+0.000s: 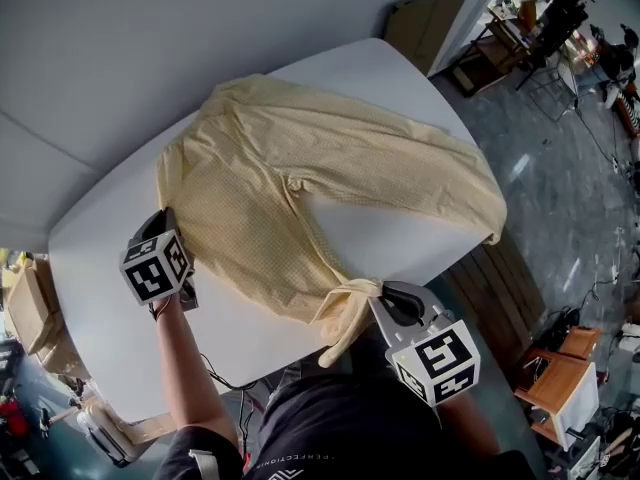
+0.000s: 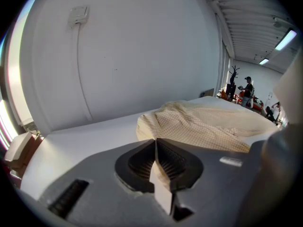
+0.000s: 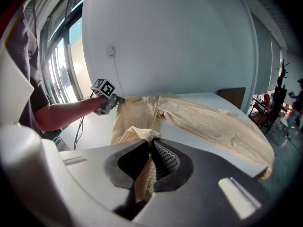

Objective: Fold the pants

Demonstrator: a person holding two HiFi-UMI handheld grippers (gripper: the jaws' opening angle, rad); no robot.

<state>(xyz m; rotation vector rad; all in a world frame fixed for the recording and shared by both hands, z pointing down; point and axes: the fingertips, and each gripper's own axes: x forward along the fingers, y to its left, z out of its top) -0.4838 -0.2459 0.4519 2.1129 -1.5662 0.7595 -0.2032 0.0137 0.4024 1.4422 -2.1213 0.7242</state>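
**While both grips hold, the fold is about to begin**

Since the white surface (image 1: pixel 100 268) carries the whole garment, the layout reads easily. The pants (image 1: pixel 300 158), pale yellow with a fine check, lie spread open on it with the waist toward the left. One leg runs off to the far right, where its hem droops over the edge. The other leg runs toward the person and ends at the near edge.

The left gripper (image 2: pixel 156 145) sits at the near corner of the waist end. Its fingers (image 2: pixel 176 162) are together with a thin strip of cloth pinched between them. The right gripper (image 3: pixel 149 145) is at the near leg's hem, its fingers (image 3: pixel 165 159) clamped on a bunched wad of fabric that stands up from the surface and hangs down below them.

I judge this to be the opening fold, leg onto leg, with both grips made and the carry not yet begun. The next move likely calls for raising both ends together and sweeping the near leg across onto the far one. The span between the grippers should stay taut so it lands flat, waist corner on waist corner and hem near hem. The bunched hem is the likely trouble, since it may land twisted.
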